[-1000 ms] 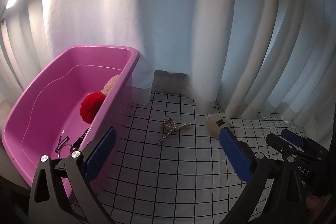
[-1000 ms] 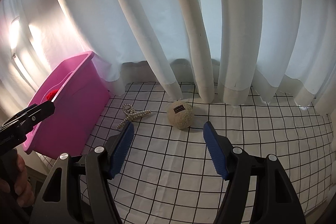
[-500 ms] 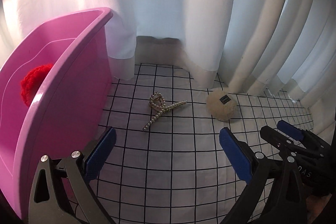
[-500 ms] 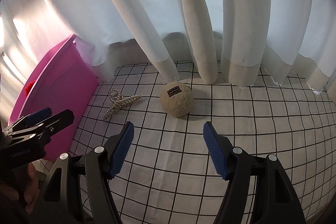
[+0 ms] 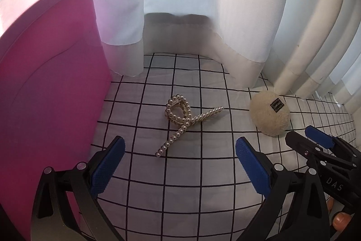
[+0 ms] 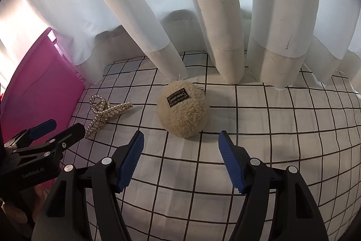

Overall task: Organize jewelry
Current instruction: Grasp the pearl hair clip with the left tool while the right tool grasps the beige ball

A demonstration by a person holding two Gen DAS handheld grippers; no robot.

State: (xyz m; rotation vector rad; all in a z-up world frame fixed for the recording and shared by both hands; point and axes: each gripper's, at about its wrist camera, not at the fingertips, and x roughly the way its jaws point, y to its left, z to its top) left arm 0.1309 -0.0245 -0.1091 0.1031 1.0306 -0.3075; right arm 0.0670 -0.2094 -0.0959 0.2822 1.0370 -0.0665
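The approach step is judged in hand: both the left hand-held gripper (image 5: 179, 164) and right hand-held gripper (image 6: 181, 158) are seen released, the pearl hair claw (image 5: 182, 119) and fuzzy scrunchie (image 6: 183, 110) lying ungrasped on the table's checked cloth (image 6: 282, 128) beside the pink bin (image 5: 45, 94), so closing on each is called for next.

From my remote station I saw white curtains (image 6: 144, 3), backlit by daylight, hanging in folds down to a white cloth with a black grid (image 6: 282, 128).
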